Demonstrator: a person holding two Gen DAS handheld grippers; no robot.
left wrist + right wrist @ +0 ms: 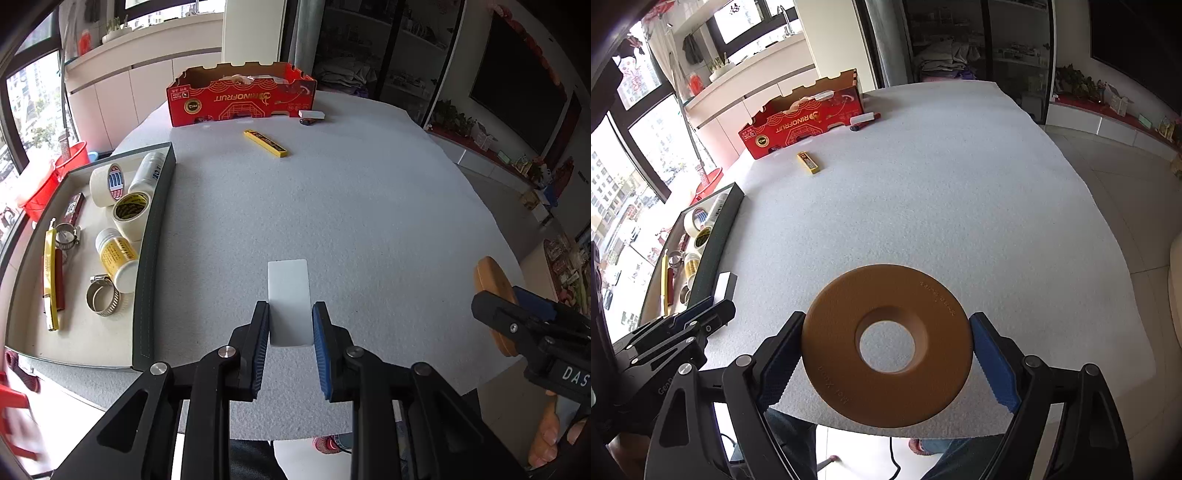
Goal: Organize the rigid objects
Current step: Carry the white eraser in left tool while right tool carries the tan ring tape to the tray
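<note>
My left gripper [290, 314] is shut on a white flat block [289, 295], held just over the table near its front edge. It shows edge-on in the right wrist view [724, 285]. My right gripper [886, 328] is shut on an orange-brown ring disc [886, 343], held flat above the table's front edge; the disc also shows at the right of the left wrist view [495, 295]. A dark-rimmed tray [153, 258] at the left holds tape rolls, white bottles, hose clamps and a yellow strip.
A red cardboard box [240, 98] stands at the back of the white table. A yellow flat box [265, 143], a white block [311, 114] and a dark marker [309, 121] lie near it. A red bucket [66, 162] stands beyond the tray.
</note>
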